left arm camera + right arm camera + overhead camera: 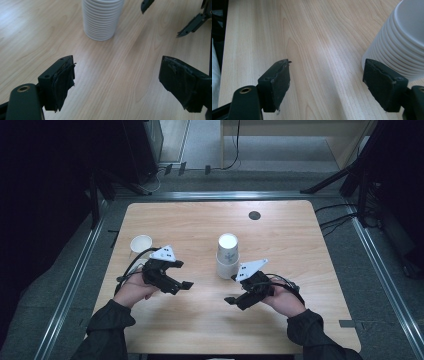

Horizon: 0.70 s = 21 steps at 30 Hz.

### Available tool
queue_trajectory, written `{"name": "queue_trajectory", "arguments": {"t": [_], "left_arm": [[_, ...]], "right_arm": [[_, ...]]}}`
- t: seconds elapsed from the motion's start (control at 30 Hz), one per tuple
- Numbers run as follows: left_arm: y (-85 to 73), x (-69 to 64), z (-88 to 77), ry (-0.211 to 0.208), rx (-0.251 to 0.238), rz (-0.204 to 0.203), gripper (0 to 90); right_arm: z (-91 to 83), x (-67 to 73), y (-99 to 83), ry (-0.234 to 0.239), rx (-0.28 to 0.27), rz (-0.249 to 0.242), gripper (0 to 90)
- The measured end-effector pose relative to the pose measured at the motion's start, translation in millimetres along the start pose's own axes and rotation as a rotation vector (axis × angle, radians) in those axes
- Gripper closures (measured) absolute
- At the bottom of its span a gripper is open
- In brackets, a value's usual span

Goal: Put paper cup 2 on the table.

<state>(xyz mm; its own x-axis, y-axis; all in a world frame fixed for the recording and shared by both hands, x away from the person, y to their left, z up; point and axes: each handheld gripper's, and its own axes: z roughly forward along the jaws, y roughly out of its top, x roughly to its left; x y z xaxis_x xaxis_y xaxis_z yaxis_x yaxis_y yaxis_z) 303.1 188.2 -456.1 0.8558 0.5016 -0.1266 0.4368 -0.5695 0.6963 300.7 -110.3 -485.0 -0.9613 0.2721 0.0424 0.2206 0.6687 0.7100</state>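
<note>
The wooden worktop [200, 320] takes up the middle of the high view, with dark floor and metal rails around it. At its centre stands a stack of white paper cups [227, 256], upside down, rims on the wood. In the left gripper view the same stack sits at the top centre, its ribbed edges layered one over another. A single white cup [141, 243] stands mouth up near the left edge of the worktop, well apart from the stack. A small dark round disc [254, 215] sits in the upper right of the wood.

The left gripper [181, 285] is left of centre, aimed toward the stack, its jaws spread wide with bare wood between them. The right gripper [232, 290] is just below the stack, released too; in the right gripper view its right pad [384, 85] is close beside the stack's lower edge, though I cannot tell that it touches.

To my eye this is the approach to pulling another cup off the stack, with one already set aside. The next move, I'd judge, calls for one gripper to steady the lower cups while the other closes on the top cup alone and lifts it straight up, without tipping the stack.
</note>
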Motion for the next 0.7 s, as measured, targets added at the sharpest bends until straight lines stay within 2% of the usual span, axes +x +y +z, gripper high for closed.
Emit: {"name": "queue_trajectory", "arguments": {"t": [0.07, 0.17, 0.37, 0.53, 0.63, 0.7], "left_arm": [[0.7, -4.6, 6.9, 0.007, 0.0, 0.012, 13.3], [1.9, -10.0, 16.3, -0.007, -0.006, 0.01, 13.3], [3.4, -22.5, 31.7, 0.007, -0.01, 0.051, 13.3], [2.6, -27.0, 42.3, -0.015, 0.005, 0.05, 13.3], [2.2, -30.0, 47.3, 0.002, 0.004, 0.062, 13.3], [2.5, -30.2, 51.3, 0.004, 0.013, 0.054, 13.3]], "right_arm": [[-1.1, -0.1, -0.3, -0.004, -0.001, -0.002, 22.2], [-3.6, 0.7, -1.3, -0.006, -0.007, 0.0, 22.2], [-11.8, 4.9, -5.3, -0.019, -0.008, 0.0, 22.2], [-15.8, 7.1, -10.2, -0.033, 0.003, -0.004, 22.1], [-16.6, 7.1, -13.8, -0.038, 0.018, -0.002, 22.0], [-17.7, 7.4, -15.3, -0.038, 0.023, 0.001, 22.0]]}}
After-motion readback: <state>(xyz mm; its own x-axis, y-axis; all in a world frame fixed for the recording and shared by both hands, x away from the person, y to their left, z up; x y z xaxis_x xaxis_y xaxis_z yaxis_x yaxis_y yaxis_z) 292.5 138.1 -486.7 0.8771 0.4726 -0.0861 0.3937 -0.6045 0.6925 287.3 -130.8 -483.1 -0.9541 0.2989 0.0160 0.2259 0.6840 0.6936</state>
